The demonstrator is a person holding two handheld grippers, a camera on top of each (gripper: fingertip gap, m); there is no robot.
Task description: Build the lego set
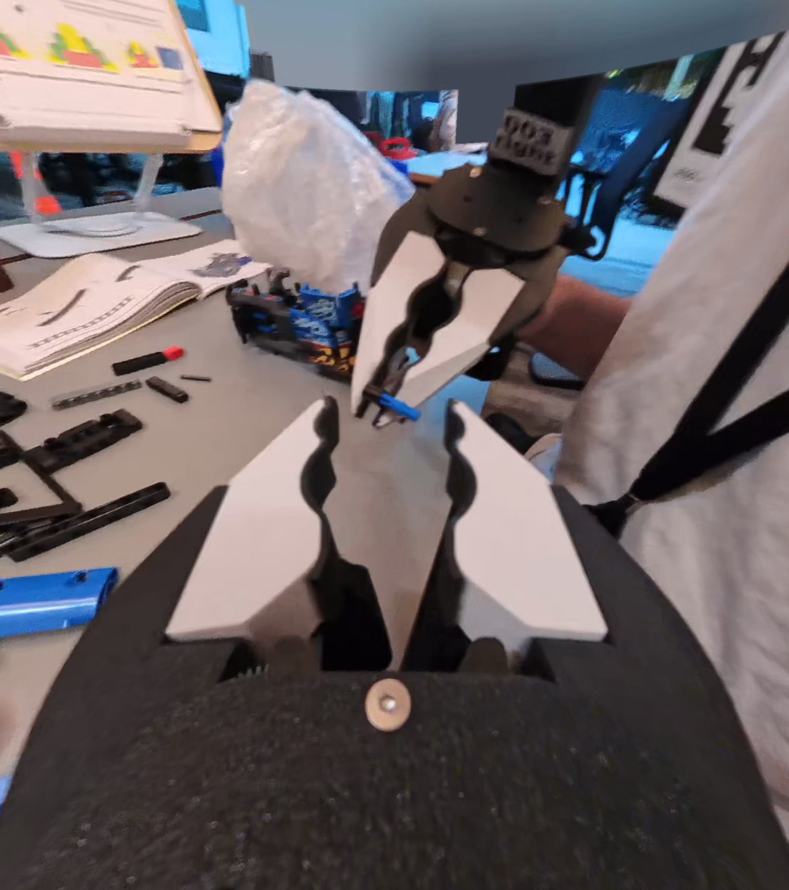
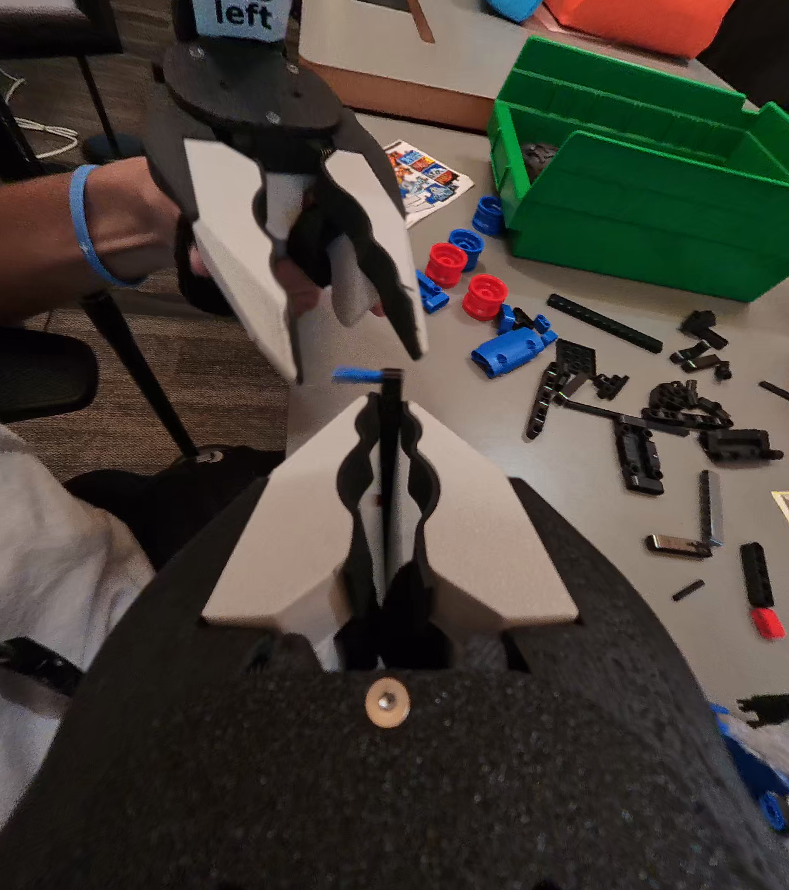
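Both your grippers meet in the air past the near edge of the grey table (image 2: 551,462), over carpet; loose black beams (image 2: 633,448), red and blue wheels (image 2: 484,296) and a green bin (image 2: 662,192) crowd the tabletop to your right. Your left hand (image 2: 123,226), blue band on the wrist, tilts the left gripper (image 1: 390,409) down toward the right one. Left gripper: spread wide, holding nothing. Right gripper (image 2: 388,395): pinched tight on a thin black beam (image 2: 388,433) with a blue pin (image 2: 356,374) sticking sideways from its tip, just beside the left fingertips (image 2: 414,344).
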